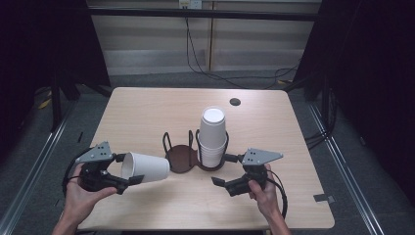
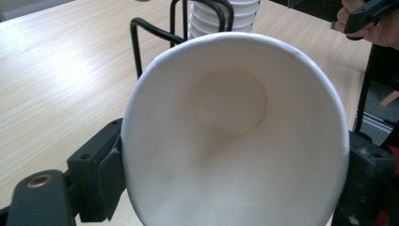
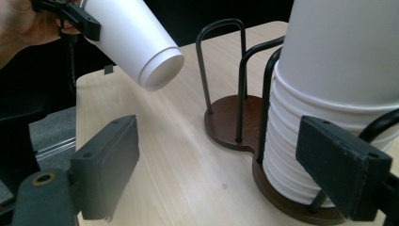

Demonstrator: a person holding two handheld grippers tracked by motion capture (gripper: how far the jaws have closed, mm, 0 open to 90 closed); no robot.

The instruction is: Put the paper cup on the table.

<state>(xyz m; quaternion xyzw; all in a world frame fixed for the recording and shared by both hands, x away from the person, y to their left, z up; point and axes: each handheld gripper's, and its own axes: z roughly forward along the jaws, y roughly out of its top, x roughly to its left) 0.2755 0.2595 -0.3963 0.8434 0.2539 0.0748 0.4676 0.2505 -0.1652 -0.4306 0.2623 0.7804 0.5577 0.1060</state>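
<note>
Near the table's left front corner, the left gripper point(image 1: 128, 169) has its black jaws clamped on the rim end of a white paper cup point(image 1: 146, 167), held on its side above the wood with its base pointing right. Just right of that base stands a black wire cup holder on a brown base point(image 1: 182, 157), its right bay holding a stack of white paper cups point(image 1: 213, 137). Farther right, the right gripper point(image 1: 222, 171) hovers with jaws apart and empty, close to the stack on its near right side.
</note>
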